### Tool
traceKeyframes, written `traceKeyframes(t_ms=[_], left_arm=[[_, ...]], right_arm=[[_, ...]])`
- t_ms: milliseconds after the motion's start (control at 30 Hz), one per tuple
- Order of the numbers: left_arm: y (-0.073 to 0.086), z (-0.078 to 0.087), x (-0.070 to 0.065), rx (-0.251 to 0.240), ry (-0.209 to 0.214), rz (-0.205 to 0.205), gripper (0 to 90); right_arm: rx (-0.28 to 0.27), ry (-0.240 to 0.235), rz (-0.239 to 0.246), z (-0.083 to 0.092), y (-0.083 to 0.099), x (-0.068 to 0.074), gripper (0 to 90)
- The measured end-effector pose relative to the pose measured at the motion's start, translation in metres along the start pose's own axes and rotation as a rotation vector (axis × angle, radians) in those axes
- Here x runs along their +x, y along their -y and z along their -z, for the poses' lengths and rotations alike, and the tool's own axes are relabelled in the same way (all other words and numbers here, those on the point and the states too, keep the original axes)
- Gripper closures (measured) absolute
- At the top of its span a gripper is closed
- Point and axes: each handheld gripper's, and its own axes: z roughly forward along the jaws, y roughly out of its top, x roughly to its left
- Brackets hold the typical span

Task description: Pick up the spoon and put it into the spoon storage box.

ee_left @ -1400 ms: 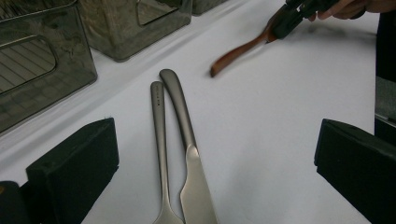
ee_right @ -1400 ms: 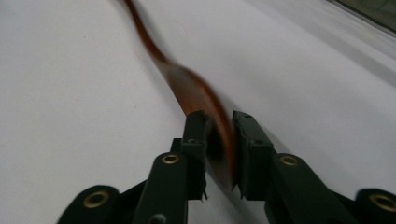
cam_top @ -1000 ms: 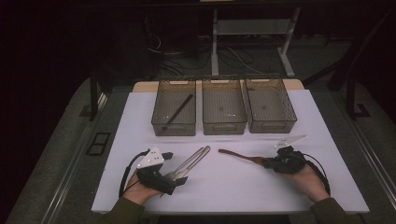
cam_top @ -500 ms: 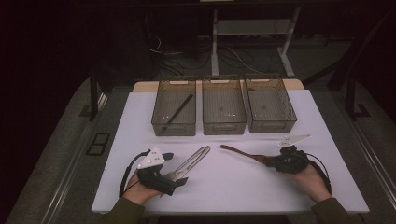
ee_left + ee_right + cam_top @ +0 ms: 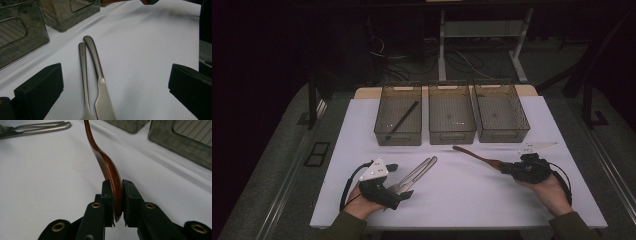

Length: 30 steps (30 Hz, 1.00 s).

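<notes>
- Right hand-held gripper point(image 5: 117, 202) clamped on the bowl of a wooden spoon point(image 5: 108, 167), pads pressing it from both sides.
- Spoon turned on edge in the right gripper view, handle running away from the jaws over the white counter point(image 5: 45, 195).
- In the high view, same spoon point(image 5: 477, 156) slanting up and to the left from the right hand-held gripper point(image 5: 507, 169), handle tip just in front of the middle bin point(image 5: 451, 134).
- Left hand-held gripper point(image 5: 112, 100) spread wide, jaws well apart and closed on nothing.
- Metal fork point(image 5: 83, 77) and metal knife point(image 5: 98, 82) lying flat on the counter between those open jaws, side by side, handles pointing away and nearly touching at the far ends.
- Seen from above, fork and knife point(image 5: 414, 175) just beside the left hand-held gripper point(image 5: 404, 190), angled toward the bins.
- Three clear bins in a row at the far side of the counter point(image 5: 362, 130): left bin point(image 5: 398, 136) with a dark stick-like utensil point(image 5: 402, 120) lying slantwise inside, kind not clear; right bin point(image 5: 502, 132) next to the middle one.
- Each hand-held gripper gripped by a hand point(image 5: 552, 192) entering from the near edge.
</notes>
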Motion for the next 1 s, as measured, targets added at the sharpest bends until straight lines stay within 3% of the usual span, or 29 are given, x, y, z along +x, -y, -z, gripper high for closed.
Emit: traceKeyframes(t_ms=[600,1000], left_arm=[[0.0,0.0,-0.001,-0.004,0.002,-0.001,0.0],[-0.001,-0.001,-0.002,-0.007,0.009,-0.008,0.0]], right_arm=[[-0.076,0.023,-0.024,0.014,-0.019,-0.001,80.7],[-0.13,0.047,-0.055,0.011,-0.041,-0.005,80.7]])
